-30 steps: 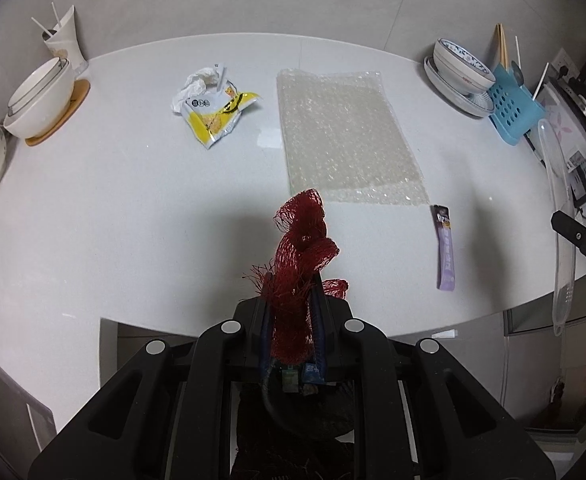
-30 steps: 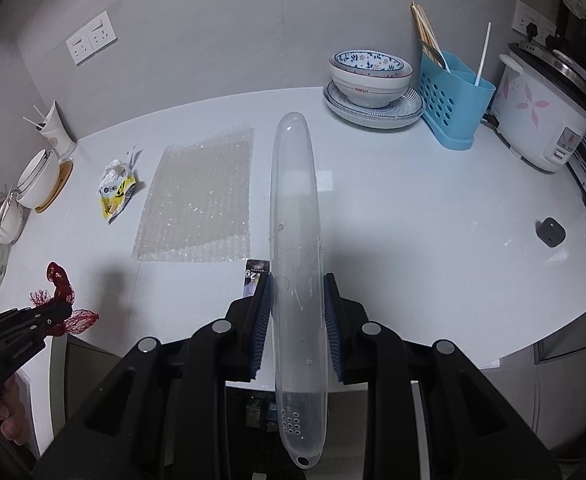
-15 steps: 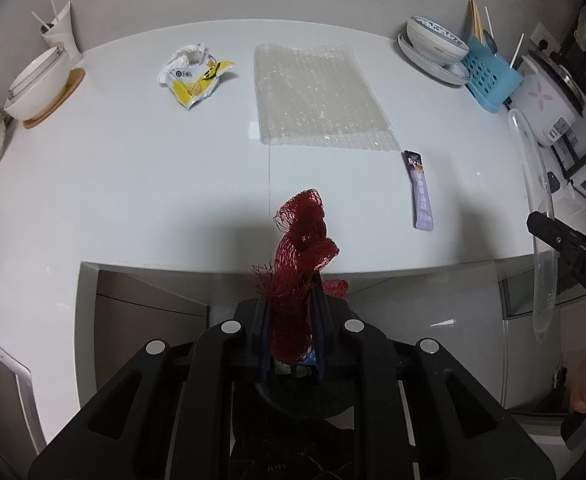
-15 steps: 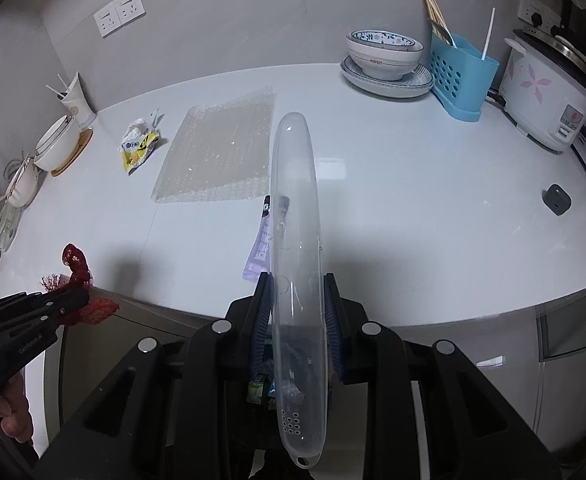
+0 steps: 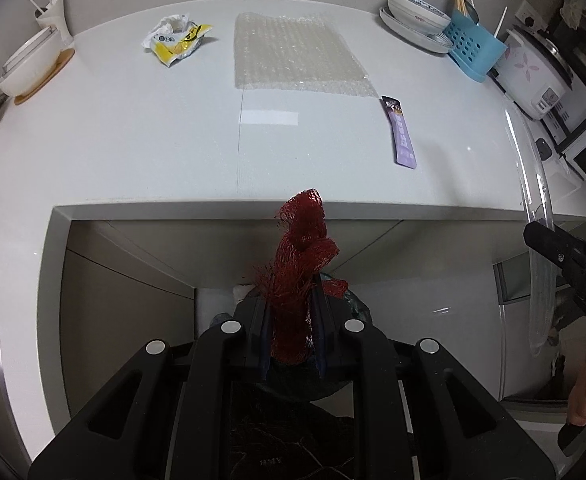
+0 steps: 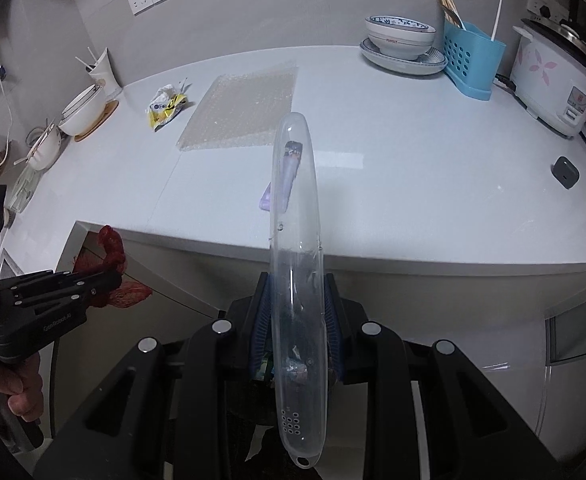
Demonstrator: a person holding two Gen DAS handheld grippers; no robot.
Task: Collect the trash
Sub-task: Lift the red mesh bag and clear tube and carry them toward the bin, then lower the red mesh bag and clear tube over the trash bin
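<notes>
My left gripper [image 5: 292,312] is shut on a red mesh net [image 5: 299,252], held in front of and below the white counter's front edge [image 5: 253,206]. It also shows in the right wrist view [image 6: 111,258]. My right gripper [image 6: 296,312] is shut on a long clear plastic case [image 6: 295,208], seen edge-on, also off the counter; it shows at the right of the left wrist view [image 5: 533,200]. On the counter lie a purple sachet [image 5: 401,134], a bubble wrap sheet [image 5: 297,54] and a crumpled yellow wrapper [image 5: 177,38].
White bowls on a wooden coaster [image 5: 33,68] stand at the counter's left. Stacked bowls [image 6: 401,38], a blue utensil holder [image 6: 471,58] and a rice cooker [image 6: 557,76] stand at the back right. A small dark object [image 6: 565,171] lies near the right edge. Cabinet fronts sit below the counter.
Both grippers have pulled back from over the counter to beyond and below its front edge, each still holding its item. The trash on the counter has not moved.
</notes>
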